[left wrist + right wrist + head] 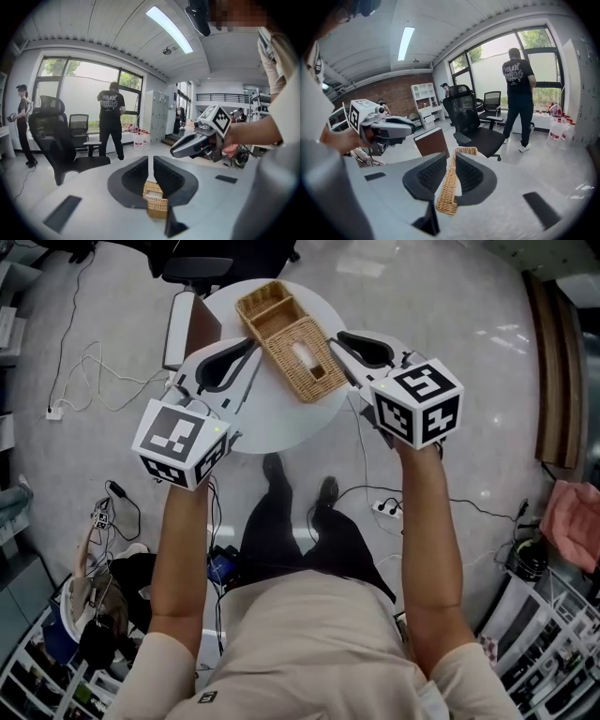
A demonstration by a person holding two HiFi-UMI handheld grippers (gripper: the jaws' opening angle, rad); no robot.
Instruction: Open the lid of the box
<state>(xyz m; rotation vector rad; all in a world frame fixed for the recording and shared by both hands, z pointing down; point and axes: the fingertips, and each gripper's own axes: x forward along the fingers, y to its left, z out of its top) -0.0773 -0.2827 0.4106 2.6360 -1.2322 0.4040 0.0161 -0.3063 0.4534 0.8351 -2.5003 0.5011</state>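
A long wicker box (289, 334) lies on the round white table (281, 423). Its far part is an open tray with two compartments. Its near part carries a lid with an oval slot (304, 357). My left gripper (251, 346) is at the box's left side, jaws close together with wicker (155, 200) pinched between them. My right gripper (339, 338) is at the lid's right edge. The lid's thin edge (451, 187) runs between its jaws, with a slim gap beside it, so this gripper is open. Each gripper appears in the other's view: the right gripper (174, 151) and the left gripper (412, 126).
A flat brown and white panel (183, 324) stands at the table's left edge. A black office chair (471, 124) and two standing people (111, 117) (22, 122) are beyond the table. Cables (84, 381) and a power strip (384, 509) lie on the floor.
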